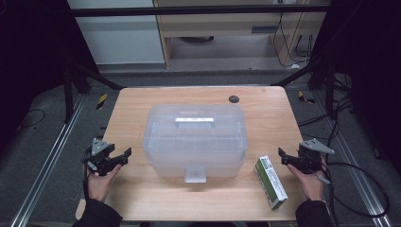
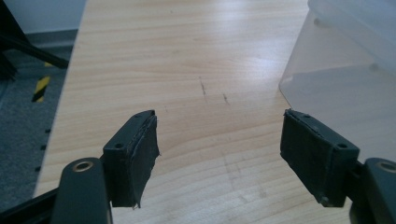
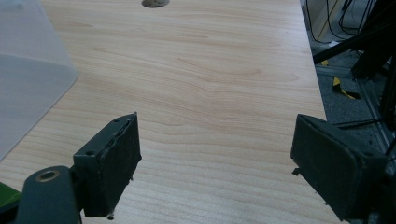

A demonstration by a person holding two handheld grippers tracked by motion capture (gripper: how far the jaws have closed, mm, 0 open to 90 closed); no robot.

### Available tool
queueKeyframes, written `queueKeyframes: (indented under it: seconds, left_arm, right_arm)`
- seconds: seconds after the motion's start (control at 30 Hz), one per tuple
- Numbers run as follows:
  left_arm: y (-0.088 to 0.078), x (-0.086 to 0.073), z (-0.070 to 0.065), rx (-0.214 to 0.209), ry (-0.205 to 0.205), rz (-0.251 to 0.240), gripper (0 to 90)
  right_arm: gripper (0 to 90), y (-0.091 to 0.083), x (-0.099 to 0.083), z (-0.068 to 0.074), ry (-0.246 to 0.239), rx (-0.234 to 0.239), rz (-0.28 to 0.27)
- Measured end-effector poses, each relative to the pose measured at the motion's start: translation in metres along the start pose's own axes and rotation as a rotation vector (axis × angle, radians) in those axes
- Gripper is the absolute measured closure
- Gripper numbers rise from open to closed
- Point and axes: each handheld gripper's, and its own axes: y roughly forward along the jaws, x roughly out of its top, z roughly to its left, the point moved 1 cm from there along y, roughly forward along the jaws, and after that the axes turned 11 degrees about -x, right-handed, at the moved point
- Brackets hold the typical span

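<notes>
Starting with both tongs spread and empty: left tongs [image 1: 124,155] beside the clear storage box [image 1: 195,138], right tongs [image 1: 285,157] near the green-and-white carton [image 1: 271,182]. I'd approach level, squarely.

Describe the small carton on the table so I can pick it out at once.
Start at the big see-through plastic box in the middle of the wooden table. Look off its near right corner, toward the right gripper: the small carton lies flat there, near the table's front edge. It is the one long, narrow thing on the table, green and white.
</notes>
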Motion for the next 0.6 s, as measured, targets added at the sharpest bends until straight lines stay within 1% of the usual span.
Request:
queueKeyframes:
  seconds: [0.03, 0.1, 0.13, 0.23, 0.3, 0.33, 0.37, 0.47, 0.53, 0.6]
  left_arm:
    - [-0.003, 0.002, 0.001, -0.011, -0.001, -0.008, 27.7]
    - [-0.006, 0.004, 0.001, -0.014, 0.001, -0.016, 27.8]
    - [-0.011, 0.008, 0.002, -0.017, 0.024, -0.025, 28.5]
    - [-0.016, 0.011, 0.003, -0.026, 0.030, -0.039, 28.1]
    - [-0.021, 0.015, 0.004, -0.045, 0.025, -0.050, 28.5]
    - [-0.025, 0.018, 0.003, -0.065, 0.021, -0.054, 29.1]
    - [-0.025, 0.018, 0.003, -0.065, 0.021, -0.054, 29.0]
    - [-0.029, 0.024, 0.002, -0.085, 0.027, -0.052, 28.6]
    - [-0.033, 0.028, -0.001, -0.096, 0.032, -0.052, 28.3]
    - [-0.034, 0.030, -0.001, -0.102, 0.033, -0.051, 28.1]
  right_arm:
    - [16.1, -0.001, 0.000, 0.001, -0.004, 0.005, -0.003]
    - [15.9, -0.001, 0.001, 0.003, -0.019, 0.011, -0.004]
    - [15.7, -0.001, 0.001, 0.004, -0.026, 0.012, -0.007]
    - [15.6, -0.002, 0.002, 0.005, -0.030, 0.019, -0.009]
    - [15.5, -0.003, 0.004, 0.007, -0.032, 0.026, -0.013]
    - [15.5, -0.003, 0.004, 0.007, -0.036, 0.027, -0.015]
    - [15.5, -0.004, 0.004, 0.007, -0.037, 0.030, -0.014]
    - [15.5, -0.004, 0.005, 0.006, -0.032, 0.033, -0.016]
    - [15.5, -0.004, 0.005, 0.006, -0.039, 0.037, -0.010]
    - [15.5, -0.004, 0.005, 0.006, -0.039, 0.038, -0.008]
